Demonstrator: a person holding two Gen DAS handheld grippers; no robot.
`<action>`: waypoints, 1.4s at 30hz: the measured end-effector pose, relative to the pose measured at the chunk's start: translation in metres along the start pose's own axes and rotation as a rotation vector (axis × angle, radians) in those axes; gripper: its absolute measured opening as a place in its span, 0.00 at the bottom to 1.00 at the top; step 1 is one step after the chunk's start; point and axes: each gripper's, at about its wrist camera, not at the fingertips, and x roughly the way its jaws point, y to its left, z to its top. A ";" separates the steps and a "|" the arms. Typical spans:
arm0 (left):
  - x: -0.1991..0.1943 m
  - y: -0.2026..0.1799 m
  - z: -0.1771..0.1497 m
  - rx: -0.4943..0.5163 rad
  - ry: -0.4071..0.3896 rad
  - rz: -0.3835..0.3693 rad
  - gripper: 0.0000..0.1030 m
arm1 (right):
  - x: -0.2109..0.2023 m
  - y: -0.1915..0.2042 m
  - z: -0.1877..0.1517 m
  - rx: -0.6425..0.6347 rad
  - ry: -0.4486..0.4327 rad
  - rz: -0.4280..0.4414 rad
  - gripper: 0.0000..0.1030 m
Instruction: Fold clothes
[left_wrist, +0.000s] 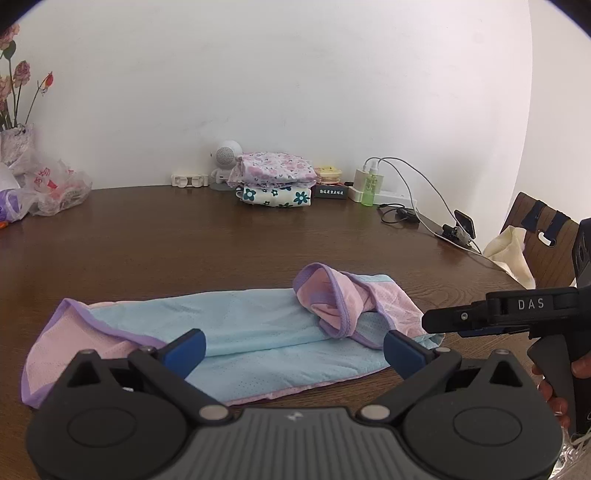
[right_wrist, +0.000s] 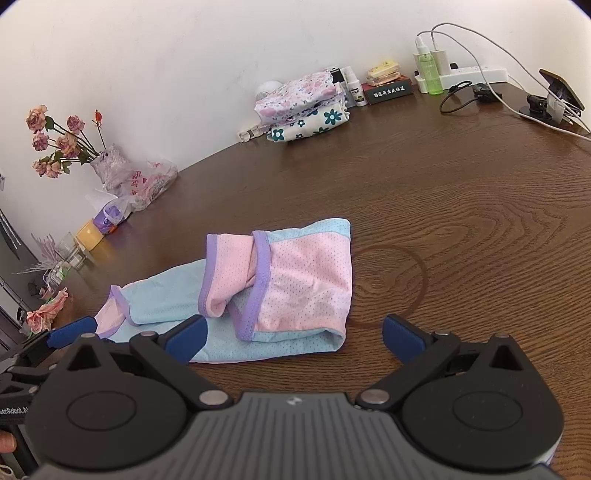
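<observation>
The garment near the middle is pale blue and pink mesh with purple trim, on a dark brown wood-grain table. The far stack of folded clothes shows pink flowers above, teal flowers on cream below. To their right stands a green bottle.

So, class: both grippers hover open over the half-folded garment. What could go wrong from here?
1. The pink sleeve lies bunched and twisted on the garment; folding over it may trap a lump.
2. The left gripper and right gripper hover close together, so they might collide.
3. A pinch could catch only the top layer.
</observation>
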 end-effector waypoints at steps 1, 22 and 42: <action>0.003 0.001 0.003 0.007 0.002 -0.008 1.00 | 0.002 -0.001 0.000 0.001 0.006 0.001 1.00; 0.111 -0.036 0.030 0.419 0.142 -0.227 0.11 | 0.026 -0.030 0.013 0.154 -0.052 0.061 0.80; 0.118 -0.020 0.025 0.314 0.166 -0.275 0.11 | 0.040 -0.059 0.006 0.423 -0.058 0.147 0.29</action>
